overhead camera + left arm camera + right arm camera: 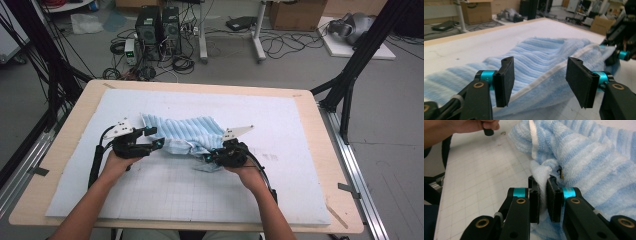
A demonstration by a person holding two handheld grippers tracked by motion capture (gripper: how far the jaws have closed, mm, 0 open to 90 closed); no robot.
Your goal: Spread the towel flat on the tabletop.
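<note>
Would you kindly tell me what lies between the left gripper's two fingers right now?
In the left gripper view, the white-hemmed edge of the blue striped towel runs between the open left gripper fingers, neither finger pressing it.

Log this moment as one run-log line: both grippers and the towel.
left gripper: open, jaws astride hem | right gripper: shut on towel edge | blue-and-white striped terry towel: bunched on white gridded mat

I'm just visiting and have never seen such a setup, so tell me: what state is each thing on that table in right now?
Striped blue towel: rumpled, partly folded, lying on the white mat.
Left gripper: open, jaws on either side of the towel's white-trimmed edge, not pressing it.
Right gripper: shut on the towel's white hem.
</note>
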